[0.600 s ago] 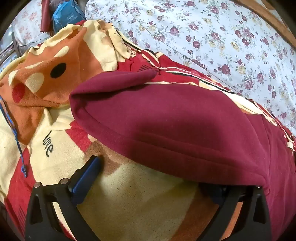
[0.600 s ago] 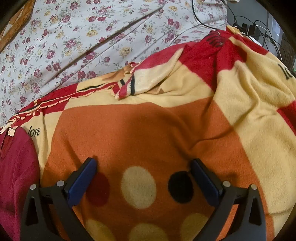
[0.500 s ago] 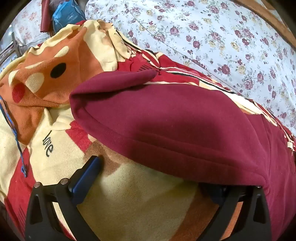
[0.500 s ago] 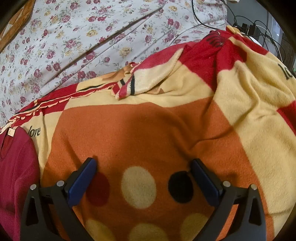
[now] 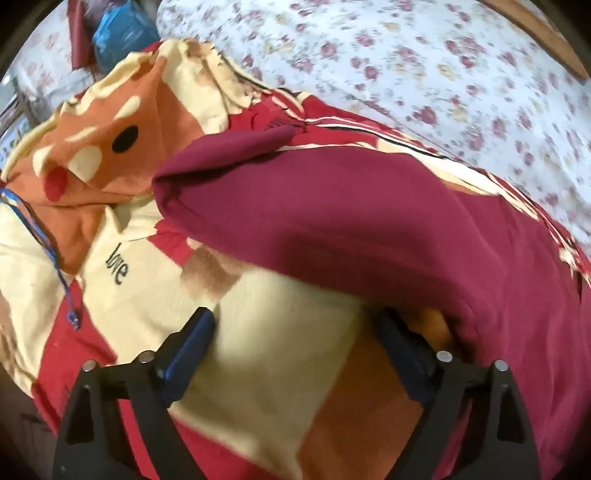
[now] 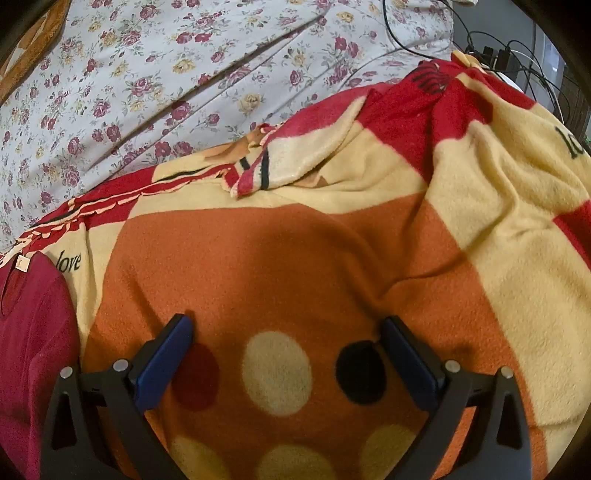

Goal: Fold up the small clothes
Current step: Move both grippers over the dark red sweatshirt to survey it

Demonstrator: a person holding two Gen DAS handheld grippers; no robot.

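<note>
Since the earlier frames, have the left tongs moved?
Yes. The left tongs have pulled back from the maroon garment: its hem covered the right finger before and now clears it. That view is motion-blurred. The right tongs look unmoved.

Each tool (image 5: 295,328) (image 6: 286,339): black frame, blue pads, silver screws.

One maroon garment (image 5: 369,206) is in view. One patterned blanket (image 6: 369,258) lies under it, and one floral sheet (image 6: 147,81) beneath that. Two grippers are present, left gripper (image 5: 295,325) and right gripper (image 6: 286,332), each with two blue-padded fingers, set wide apart. One blue bag (image 5: 118,29) and one blue cord (image 5: 44,240) are counted. Several cables (image 6: 498,48) show; their number cannot be told.
</note>
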